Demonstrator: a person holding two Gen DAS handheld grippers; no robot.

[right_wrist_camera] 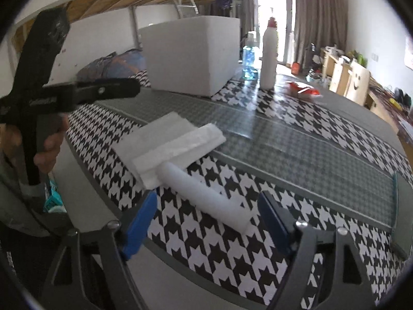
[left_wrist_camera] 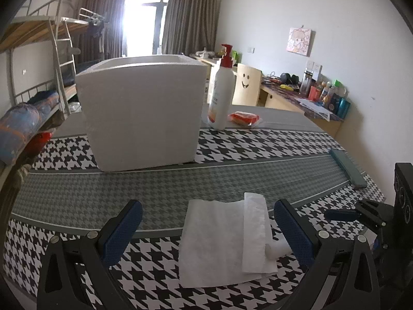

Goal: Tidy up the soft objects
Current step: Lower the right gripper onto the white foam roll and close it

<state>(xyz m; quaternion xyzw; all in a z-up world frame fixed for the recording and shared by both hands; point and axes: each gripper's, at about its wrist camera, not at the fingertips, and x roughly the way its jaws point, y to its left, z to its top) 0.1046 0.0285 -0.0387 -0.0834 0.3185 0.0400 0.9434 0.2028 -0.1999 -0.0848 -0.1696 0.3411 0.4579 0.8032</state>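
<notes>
My left gripper (left_wrist_camera: 207, 228) sits with jaws apart, straddling the folded white cloth (left_wrist_camera: 219, 242) on the houndstooth table (left_wrist_camera: 77, 196), nothing pinched. Just right of the cloth, touching its edge, lies the white foam roll (right_wrist_camera: 206, 196); my right gripper (right_wrist_camera: 206, 222) has jaws spread either side of its near end, pads not pressing (close, I judge). I'd settle lower and centre before squeezing gently. Both grippers tilt downward toward the tabletop.
</notes>
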